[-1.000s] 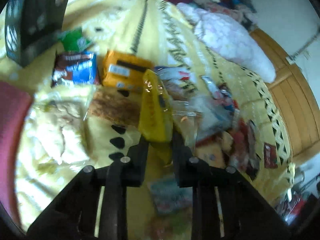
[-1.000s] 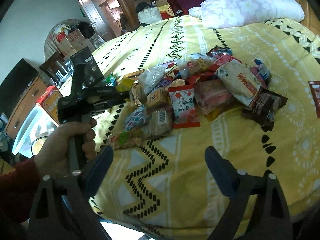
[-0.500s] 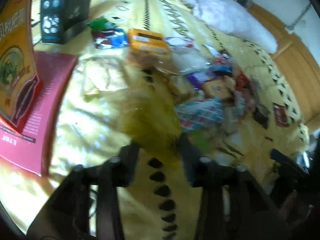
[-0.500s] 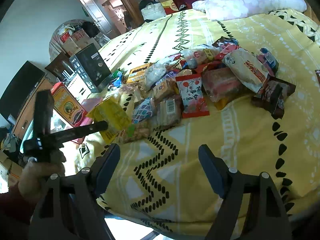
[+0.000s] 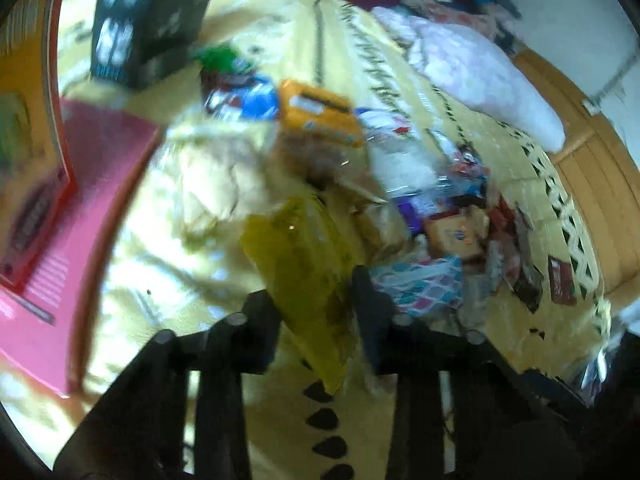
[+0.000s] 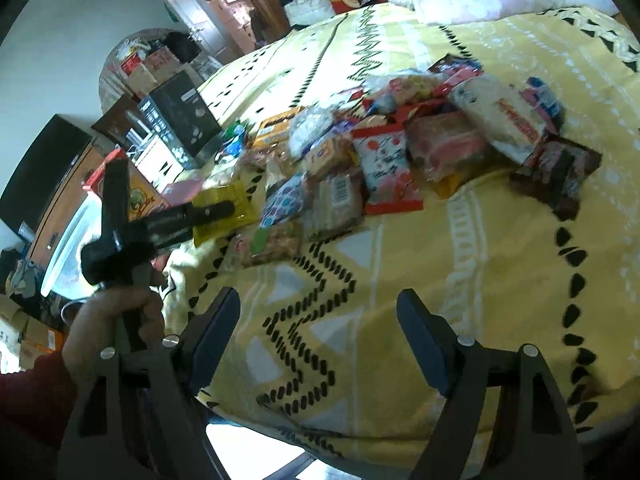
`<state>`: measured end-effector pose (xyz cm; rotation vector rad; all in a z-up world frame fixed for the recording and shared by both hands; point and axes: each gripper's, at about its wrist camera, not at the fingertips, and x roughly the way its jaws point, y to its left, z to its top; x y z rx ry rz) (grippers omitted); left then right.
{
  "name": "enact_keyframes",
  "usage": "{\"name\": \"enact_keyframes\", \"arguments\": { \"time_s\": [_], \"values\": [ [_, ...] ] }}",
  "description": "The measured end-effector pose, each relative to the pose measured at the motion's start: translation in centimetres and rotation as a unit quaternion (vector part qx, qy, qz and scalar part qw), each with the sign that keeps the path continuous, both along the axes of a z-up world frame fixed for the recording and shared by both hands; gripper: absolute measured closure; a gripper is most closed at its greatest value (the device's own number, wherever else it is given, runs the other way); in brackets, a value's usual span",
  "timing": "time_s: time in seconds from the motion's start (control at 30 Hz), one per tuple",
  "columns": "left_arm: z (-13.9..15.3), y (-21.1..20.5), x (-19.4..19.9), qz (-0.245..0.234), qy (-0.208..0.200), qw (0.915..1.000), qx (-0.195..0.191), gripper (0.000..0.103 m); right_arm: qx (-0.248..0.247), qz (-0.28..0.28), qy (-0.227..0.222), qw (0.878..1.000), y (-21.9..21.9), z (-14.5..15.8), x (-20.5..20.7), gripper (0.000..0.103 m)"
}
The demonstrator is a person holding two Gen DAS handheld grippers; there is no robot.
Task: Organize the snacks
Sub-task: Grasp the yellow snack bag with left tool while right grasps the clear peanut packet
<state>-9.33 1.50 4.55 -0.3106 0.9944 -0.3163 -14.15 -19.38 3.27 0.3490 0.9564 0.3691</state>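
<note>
A: What is the left hand-held gripper [image 5: 314,300] doing?

B: It is pinching the yellow snack packet [image 5: 304,256] by its lower end. Its jaws have just been closing, and the packet sits between them, sticking up toward 12 o'clock in the left wrist view. In the right wrist view the same packet hangs over the bed [image 6: 460,248] edge at about 9 o'clock from the snack pile [image 6: 400,152]

A: And the right hand-held gripper [image 6: 320,332]?

B: Spread wide with nothing between the jaws, hovering over bare yellow bedspread at 6 o'clock from the pile

A: How will that packet handle?

B: I judge it light and soft, a thin glossy film bag that crumples and flops. The film looks slippery, so a pinch on the flat sealed end is safer than one on the puffed middle, which could crush whatever is inside. I cannot tell the contents through the blur

A: Where would it go?

B: Probably toward the boxes at the bed's side: a red box [image 5: 36,184] at 9 o'clock and a dark box [image 5: 140,20] at 11 o'clock in the left view. That is a guess from the task

A: Any risk?

B: The loose upper end could swing and brush the orange packet [image 5: 320,116] just beyond it
</note>
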Motion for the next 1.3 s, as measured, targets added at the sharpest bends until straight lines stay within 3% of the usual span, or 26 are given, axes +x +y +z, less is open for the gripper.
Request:
{"name": "enact_keyframes", "arguments": {
  "time_s": [0.17,0.27,0.33,0.57,0.7,0.77,0.83,0.93,1.0,1.07,1.13,1.3],
  "values": [
    [2.4,-0.3,-2.0,-0.035,-0.029,0.9986,0.027,0.080,-0.001,0.062,0.002,0.998,3.1,-1.3,2.8,0.021],
    [1.6,0.7,-2.1,-0.035,-0.007,0.9987,0.037,0.081,-0.040,0.116,-0.007,0.992,5.1,-1.8,4.9,0.021],
    [0.5,1.7,-1.5,-0.028,0.020,0.9993,0.016,0.080,-0.076,0.164,-0.013,0.984,6.5,-2.0,6.5,0.021],
    [-1.0,1.2,0.0,-0.019,0.028,0.9991,0.027,0.070,-0.184,0.330,-0.050,0.925,10.7,-2.1,9.2,0.021],
    [-1.6,0.5,0.5,-0.020,0.027,0.9988,0.035,0.070,-0.198,0.364,-0.042,0.909,11.4,-3.4,10.7,0.023],
    [-1.9,0.4,0.7,-0.022,0.025,0.9986,0.040,0.072,-0.194,0.364,-0.031,0.910,11.4,-4.1,11.1,0.029],
    [-1.9,0.4,0.6,-0.024,0.022,0.9986,0.041,0.074,-0.178,0.349,-0.027,0.920,11.0,-4.1,11.1,0.033],
    [-1.3,0.4,0.2,-0.033,0.009,0.9987,0.037,0.078,-0.137,0.307,-0.013,0.942,9.8,-4.0,10.4,0.038],
    [-0.7,0.3,-0.3,-0.044,0.001,0.9983,0.038,0.079,-0.103,0.257,0.018,0.961,8.4,-3.9,10.0,0.056],
    [-0.3,0.4,-0.7,-0.058,0.003,0.9978,0.031,0.079,-0.057,0.208,0.043,0.975,6.8,-3.5,9.3,0.061],
    [-0.3,0.6,-0.8,-0.067,0.009,0.9974,0.025,0.079,-0.045,0.187,0.057,0.980,6.0,-3.4,8.6,0.061],
    [-1.2,1.3,-0.8,-0.065,0.040,0.9968,0.024,0.079,-0.059,0.229,0.057,0.970,6.6,-2.6,7.0,0.061]
  ]
}}
